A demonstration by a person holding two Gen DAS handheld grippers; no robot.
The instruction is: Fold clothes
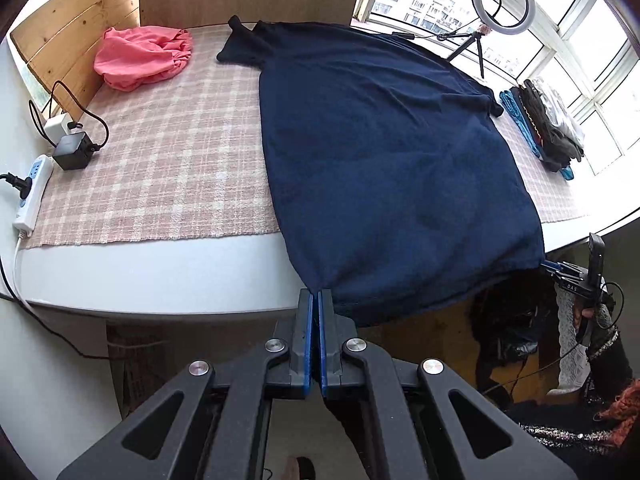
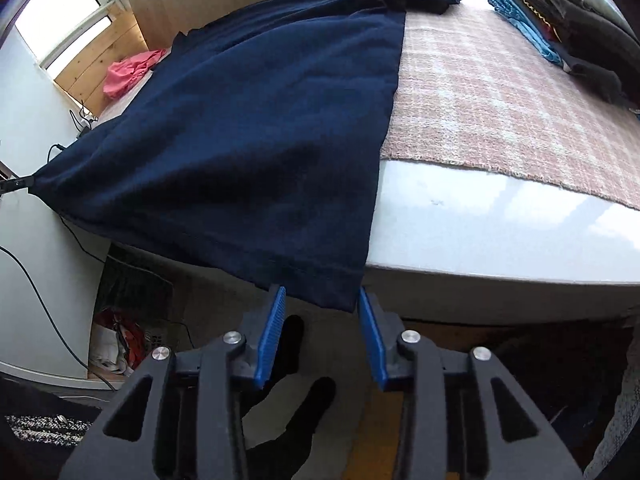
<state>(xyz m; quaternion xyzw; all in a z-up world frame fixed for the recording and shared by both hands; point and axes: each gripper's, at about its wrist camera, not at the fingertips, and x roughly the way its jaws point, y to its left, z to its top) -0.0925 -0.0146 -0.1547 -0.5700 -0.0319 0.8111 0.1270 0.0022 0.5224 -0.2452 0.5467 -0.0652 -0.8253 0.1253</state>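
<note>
A dark navy short-sleeved T-shirt (image 1: 384, 152) lies spread flat across a pink-and-cream plaid woven mat (image 1: 160, 168) that covers most of a white table (image 1: 160, 276), its collar end toward the windows and its hem hanging just past the near table edge. No open container is in view; the mat carries the other laundry, with a crumpled coral-pink garment (image 1: 140, 58) at the far left corner, well apart from the shirt, and a stack of folded dark, grey and teal clothes (image 1: 548, 124) near the right edge. A white power strip (image 1: 34, 188) and a black charger block (image 1: 74, 150) sit at the mat's left side, and a white ring light on a small black tripod (image 1: 502, 0) stands on the sill beyond the shirt. The left gripper (image 1: 319, 294) reaches level toward the table edge, its blue-padded fingers pressed together on the left hem corner of the shirt. The right gripper (image 2: 322, 300) points at the right hem corner from just below the table edge, its blue fingers (image 2: 272, 332) spread on either side of the cloth, which hangs between them unclamped. A hand (image 1: 588, 316) in a speckled dark knit sleeve holds the right gripper's handle.
</note>
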